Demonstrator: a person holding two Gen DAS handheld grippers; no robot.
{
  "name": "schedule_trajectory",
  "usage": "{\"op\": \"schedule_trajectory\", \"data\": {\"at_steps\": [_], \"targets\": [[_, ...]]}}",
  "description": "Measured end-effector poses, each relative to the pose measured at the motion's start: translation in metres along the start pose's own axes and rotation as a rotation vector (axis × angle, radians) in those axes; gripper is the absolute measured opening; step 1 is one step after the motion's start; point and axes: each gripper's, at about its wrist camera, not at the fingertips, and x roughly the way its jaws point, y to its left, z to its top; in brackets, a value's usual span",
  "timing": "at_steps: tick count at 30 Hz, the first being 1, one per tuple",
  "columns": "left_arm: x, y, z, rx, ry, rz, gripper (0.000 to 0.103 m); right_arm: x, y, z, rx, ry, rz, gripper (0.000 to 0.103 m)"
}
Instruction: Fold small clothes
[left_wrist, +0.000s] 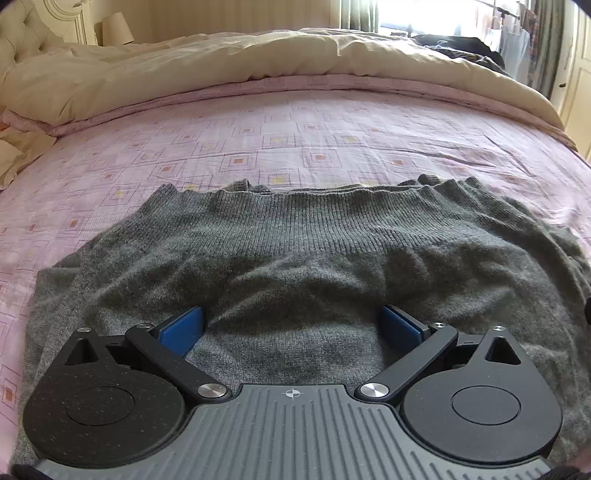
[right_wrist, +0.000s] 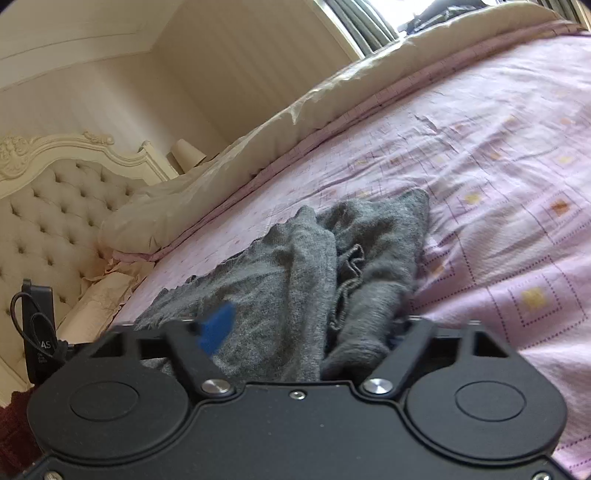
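Evidently we have the grey knit sweater (left_wrist: 295, 251) spread across the pink patterned bedspread (left_wrist: 295, 125), ribbed hem toward twelve o'clock, so the flat bed gives us a folding surface. Our left gripper (left_wrist: 293, 326) sits low over the near edge at six o'clock, jaws spread wide with knit between the blue pads (left_wrist: 183, 328), gripping nothing yet, probably poised to pinch. Our right gripper (right_wrist: 295, 332) is tilted, with bunched sweater (right_wrist: 314, 266) running between its fingers; one pad is hidden, so we cannot tell whether it grips. The cream duvet (left_wrist: 221, 62) lies pushed back at twelve.
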Motion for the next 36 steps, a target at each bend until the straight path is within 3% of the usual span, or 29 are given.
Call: {"op": "schedule_trajectory", "data": {"at_steps": [6,9,12,14,16,22,28,32,34,36], "targets": [[-0.003,0.002,0.0,0.006,-0.003,-0.011,0.103,0.004,0.014,0.011,-0.011,0.059,-0.062,0.024],[-0.006,0.006,0.007,-0.002,0.004,-0.03,0.103,0.005,0.036,0.02,-0.065,0.099,-0.143,0.025],[-0.016,0.015,0.013,-0.023,0.016,-0.086,0.091,0.009,0.067,0.028,-0.178,0.139,-0.23,0.025],[-0.033,0.033,0.009,-0.075,0.002,-0.117,0.09,0.01,0.086,0.032,-0.212,0.148,-0.257,0.025],[-0.054,0.055,-0.001,-0.113,-0.035,-0.134,0.09,0.01,0.103,0.037,-0.224,0.147,-0.253,0.025],[-0.102,0.125,-0.046,-0.153,-0.108,-0.076,0.09,0.021,0.19,0.038,-0.346,0.133,-0.175,0.025],[-0.124,0.191,-0.087,-0.251,-0.075,-0.036,0.09,0.075,0.276,-0.002,-0.493,0.199,-0.09,0.025],[-0.131,0.215,-0.104,-0.294,-0.053,-0.034,0.09,0.122,0.307,-0.048,-0.586,0.295,-0.097,0.024],[-0.133,0.222,-0.109,-0.298,-0.05,-0.035,0.09,0.141,0.314,-0.07,-0.628,0.324,-0.125,0.034],[-0.135,0.226,-0.113,-0.299,-0.046,-0.039,0.09,0.147,0.315,-0.084,-0.63,0.342,-0.086,0.045]]}}
